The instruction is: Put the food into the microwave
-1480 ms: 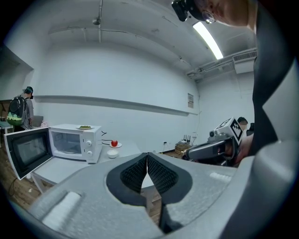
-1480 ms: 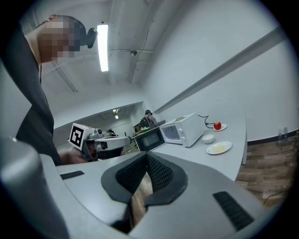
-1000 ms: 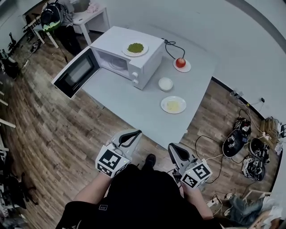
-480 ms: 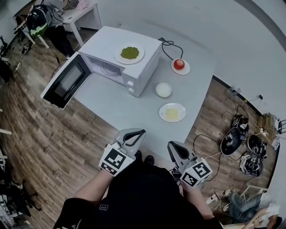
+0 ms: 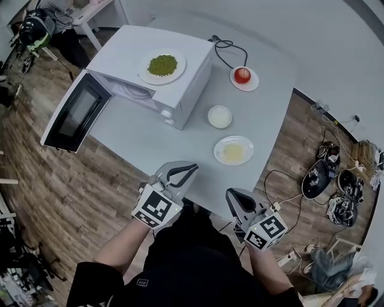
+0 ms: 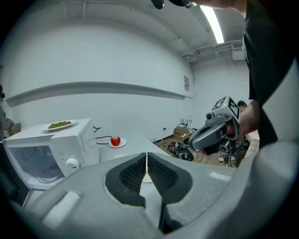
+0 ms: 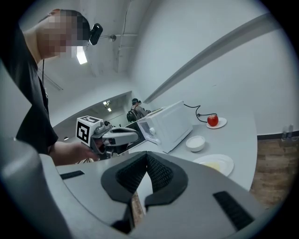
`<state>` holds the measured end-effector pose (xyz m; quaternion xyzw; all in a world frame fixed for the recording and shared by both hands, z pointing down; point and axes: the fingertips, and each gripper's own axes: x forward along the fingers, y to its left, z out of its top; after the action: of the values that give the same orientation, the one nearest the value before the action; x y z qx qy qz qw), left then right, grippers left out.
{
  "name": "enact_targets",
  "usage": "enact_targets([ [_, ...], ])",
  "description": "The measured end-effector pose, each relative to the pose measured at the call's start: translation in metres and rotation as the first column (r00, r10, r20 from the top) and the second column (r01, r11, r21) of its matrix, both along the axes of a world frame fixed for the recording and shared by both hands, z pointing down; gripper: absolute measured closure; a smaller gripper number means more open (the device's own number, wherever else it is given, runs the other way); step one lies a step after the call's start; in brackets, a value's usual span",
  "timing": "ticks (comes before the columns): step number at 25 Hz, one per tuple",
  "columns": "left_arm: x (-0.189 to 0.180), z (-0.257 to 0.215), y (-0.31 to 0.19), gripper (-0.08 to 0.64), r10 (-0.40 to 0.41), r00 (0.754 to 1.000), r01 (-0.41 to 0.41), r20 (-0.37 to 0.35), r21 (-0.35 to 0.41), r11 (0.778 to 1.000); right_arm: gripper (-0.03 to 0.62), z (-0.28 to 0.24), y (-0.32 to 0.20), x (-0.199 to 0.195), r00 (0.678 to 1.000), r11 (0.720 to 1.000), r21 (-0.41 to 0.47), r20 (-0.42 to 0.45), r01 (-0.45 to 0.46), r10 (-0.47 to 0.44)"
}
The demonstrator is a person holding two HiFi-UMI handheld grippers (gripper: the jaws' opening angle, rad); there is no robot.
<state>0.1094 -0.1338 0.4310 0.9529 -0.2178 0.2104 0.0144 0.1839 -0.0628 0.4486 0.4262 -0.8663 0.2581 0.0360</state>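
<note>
A white microwave (image 5: 180, 84) stands at the far left of the grey table (image 5: 150, 135), its door (image 5: 69, 114) swung wide open. A plate of green peas (image 5: 162, 65) rests on its top. To its right lie an apple on a saucer (image 5: 242, 75), a small white bowl (image 5: 219, 116) and a plate of pale yellow food (image 5: 233, 150). My left gripper (image 5: 183, 174) hovers over the table's near edge, shut and empty. My right gripper (image 5: 231, 198) is just short of that edge, shut and empty. The right gripper view shows the plate (image 7: 215, 163) and bowl (image 7: 195, 142) ahead.
The open door overhangs the table's left side above the wooden floor. A black cable (image 5: 222, 51) runs behind the microwave to the apple's saucer. Bags, helmets and cords (image 5: 333, 192) lie on the floor at the right. A person stands by a white desk (image 5: 90, 12) at far left.
Both grippers have moved forward towards the table's near edge, the left one now over it. The table and microwave appear nearer. Both jaws stay shut.
</note>
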Motion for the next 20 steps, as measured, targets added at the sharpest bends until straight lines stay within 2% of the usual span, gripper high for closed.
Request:
enact_targets([
  [3, 0.012, 0.028, -0.009, 0.551, 0.050, 0.994, -0.053, 0.098, 0.031, 0.998, 0.578, 0.017, -0.012, 0.009, 1.000, 1.000, -0.008, -0.003, -0.013, 0.013],
  [6, 0.022, 0.055, -0.010, 0.551, 0.097, 0.978, -0.108, 0.186, 0.053, 0.993, 0.578, 0.030, -0.017, 0.017, 0.999, 0.999, -0.016, 0.009, -0.032, 0.032],
  [11, 0.041, 0.090, -0.014, 0.548, 0.167, 0.931, -0.214, 0.325, 0.116, 0.970, 0.578, 0.058, -0.025, 0.033, 0.998, 0.998, -0.037, 0.007, -0.057, 0.058],
  [13, 0.048, 0.109, -0.014, 0.530, 0.210, 0.892, -0.277, 0.401, 0.117, 0.954, 0.578, 0.069, -0.028, 0.038, 0.997, 0.996, -0.047, 0.009, -0.074, 0.074],
  [15, 0.051, 0.134, -0.014, 0.453, 0.255, 0.831, -0.342, 0.495, 0.093, 0.935, 0.578, 0.077, -0.033, 0.042, 0.996, 0.995, -0.050, 0.016, -0.090, 0.091],
  [17, 0.055, 0.156, -0.015, 0.411, 0.290, 0.773, -0.399, 0.564, 0.077, 0.914, 0.578, 0.081, -0.035, 0.043, 0.994, 0.994, -0.048, 0.028, -0.102, 0.103],
  [20, 0.064, 0.173, -0.014, 0.408, 0.316, 0.722, -0.464, 0.616, 0.092, 0.881, 0.578, 0.088, -0.033, 0.043, 0.993, 0.993, -0.051, 0.042, -0.108, 0.111],
])
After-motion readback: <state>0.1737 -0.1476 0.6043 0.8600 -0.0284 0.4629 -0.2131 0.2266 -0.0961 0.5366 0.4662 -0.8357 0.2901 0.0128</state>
